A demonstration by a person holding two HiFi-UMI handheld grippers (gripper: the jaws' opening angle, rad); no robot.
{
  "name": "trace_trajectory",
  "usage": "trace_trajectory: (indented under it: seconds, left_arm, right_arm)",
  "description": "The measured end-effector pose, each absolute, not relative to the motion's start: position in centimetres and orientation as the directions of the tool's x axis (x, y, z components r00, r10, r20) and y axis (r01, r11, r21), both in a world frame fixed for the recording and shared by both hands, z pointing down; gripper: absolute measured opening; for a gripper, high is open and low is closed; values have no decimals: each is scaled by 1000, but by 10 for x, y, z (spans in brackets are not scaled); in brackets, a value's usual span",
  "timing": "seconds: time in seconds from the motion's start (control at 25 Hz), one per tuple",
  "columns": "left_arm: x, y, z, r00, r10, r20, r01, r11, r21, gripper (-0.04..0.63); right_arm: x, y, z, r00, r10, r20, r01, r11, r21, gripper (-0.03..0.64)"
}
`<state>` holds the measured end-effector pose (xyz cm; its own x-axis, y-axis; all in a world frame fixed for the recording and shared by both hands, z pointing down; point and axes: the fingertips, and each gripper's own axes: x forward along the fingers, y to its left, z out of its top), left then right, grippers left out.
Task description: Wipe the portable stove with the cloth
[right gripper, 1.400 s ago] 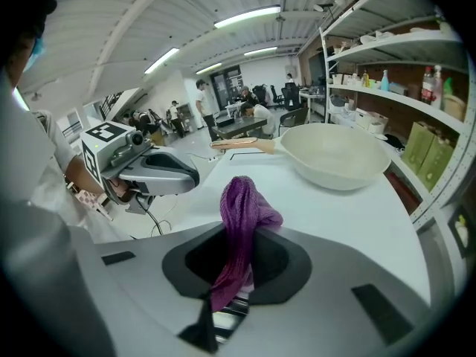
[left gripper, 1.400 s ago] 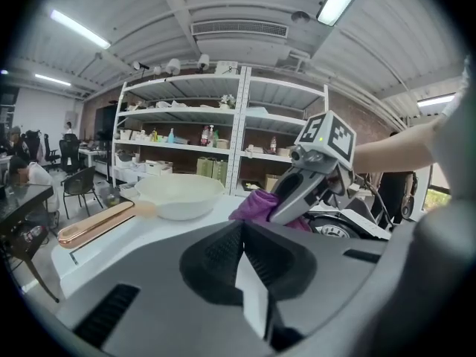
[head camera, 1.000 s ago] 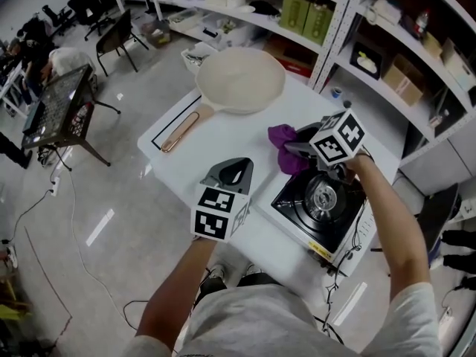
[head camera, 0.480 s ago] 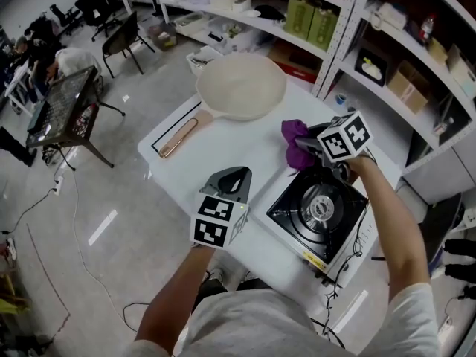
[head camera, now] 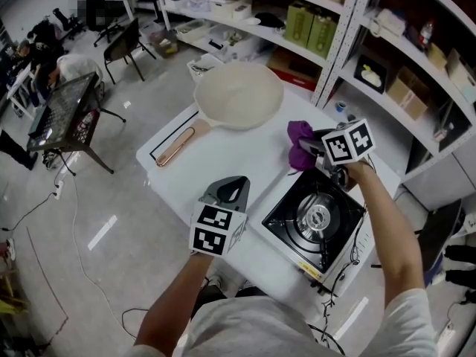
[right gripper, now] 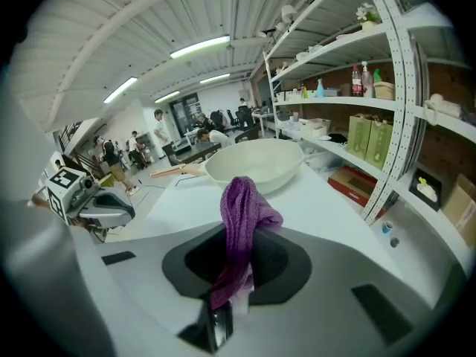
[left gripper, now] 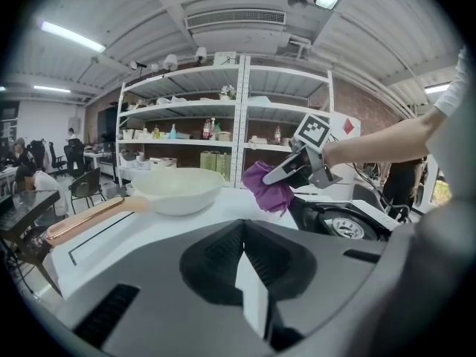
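**Purple cloth clamped at the stove's far corner**

The right tool [head camera: 311,149] is clenched on the cloth [head camera: 300,143]. The right gripper view shows the 2 jaws pressed together on its lower end, and the rest rises out of them in a bunched fold.

The cloth is deep purple with a ribbed, towel-like weave, crumpled rather than spread. In the head view it sits at the 11 o'clock corner of the portable stove [head camera: 316,219], right by the edge. Whether it touches the stove cannot be told.

The stove is a white-bodied single burner with a glossy black top and a round silver burner head in the middle. It stands at the 4 o'clock side of the white surface [head camera: 223,151].

A cream pan [head camera: 238,95] with a copper-coloured handle rests at the 12 o'clock end of the surface.

The left tool [head camera: 229,190] hovers at 7 o'clock, well apart from the stove. Its jaws are closed together on nothing.
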<state>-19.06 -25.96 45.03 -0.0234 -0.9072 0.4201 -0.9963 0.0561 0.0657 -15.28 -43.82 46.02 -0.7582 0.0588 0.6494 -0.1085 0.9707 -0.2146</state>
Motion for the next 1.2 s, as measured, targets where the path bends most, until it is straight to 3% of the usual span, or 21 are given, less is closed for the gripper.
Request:
trace_trajectory:
  seconds: [0.2, 0.4, 0.68, 1.2]
  left_arm:
    - [-186, -269, 449, -5, -909, 417, -997, 35, 63, 5]
    - [-183, -272, 449, 7, -908, 419, -998, 21, 63, 5]
    - [-182, -271, 453, 12, -904, 428, -998, 18, 64, 5]
    - [-157, -283, 451, 95, -899, 426, -995, -75, 64, 5]
  right_arm:
    - [-160, -436, 428, -845, 98, 526, -95, 940, -327, 63]
    - [-159, -454, 409, -877, 28, 479, -123, 952, -281, 63]
    - [-145, -450, 439, -833, 37, 552, -133, 955, -264, 63]
    - [-99, -441, 444, -833, -1, 553, -192, 938, -288, 63]
